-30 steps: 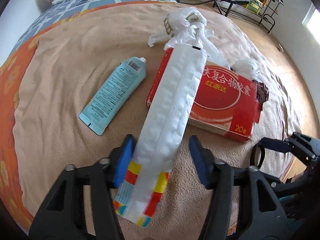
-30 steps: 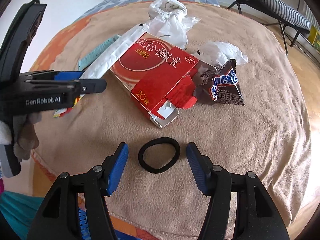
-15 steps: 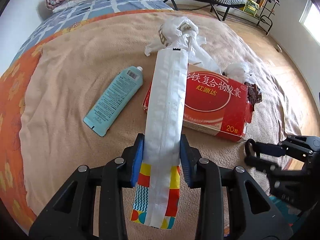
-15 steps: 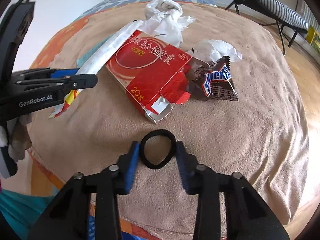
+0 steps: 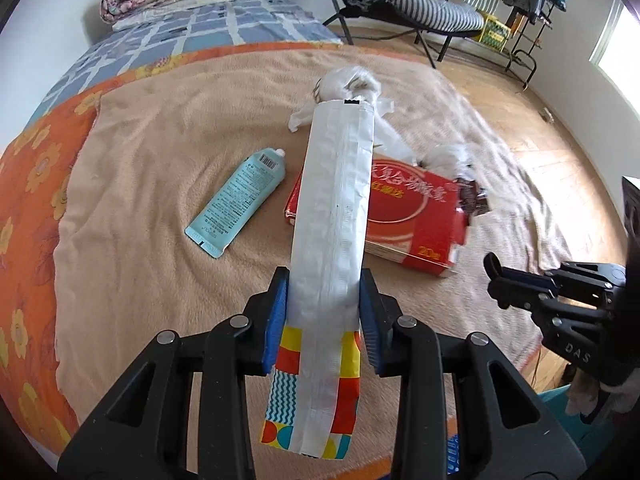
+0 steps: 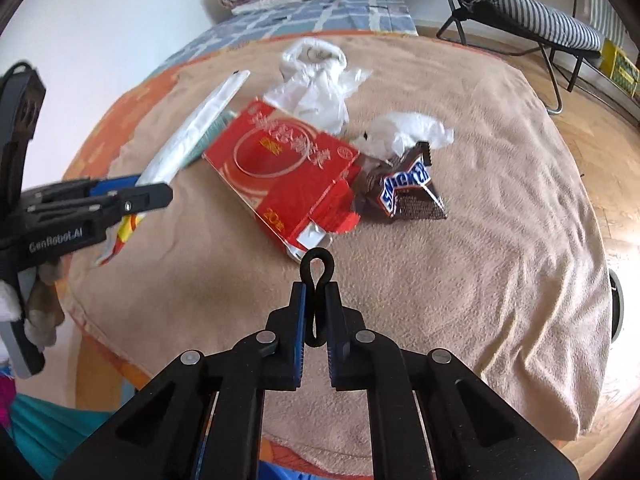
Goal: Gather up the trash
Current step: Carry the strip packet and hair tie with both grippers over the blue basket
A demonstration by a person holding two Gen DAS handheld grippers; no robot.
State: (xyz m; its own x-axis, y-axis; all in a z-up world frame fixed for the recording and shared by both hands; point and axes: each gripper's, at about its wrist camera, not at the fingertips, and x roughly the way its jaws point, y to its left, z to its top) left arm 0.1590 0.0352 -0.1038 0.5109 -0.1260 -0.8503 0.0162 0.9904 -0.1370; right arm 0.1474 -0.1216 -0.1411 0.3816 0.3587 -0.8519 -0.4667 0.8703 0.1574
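Your left claw (image 5: 323, 314) is squeezing the long white snack wrapper (image 5: 334, 216), which sticks out far past its tips and could flop and slip, while your right claw (image 6: 316, 312) pinches the black hair tie (image 6: 317, 276), which could pop out.

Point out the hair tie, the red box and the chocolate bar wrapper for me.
hair tie (image 6: 319, 265): right wrist view, on its pinched loop.
red box (image 6: 280, 168): right wrist view, on its top face.
chocolate bar wrapper (image 6: 406, 188): right wrist view, on its printed front.
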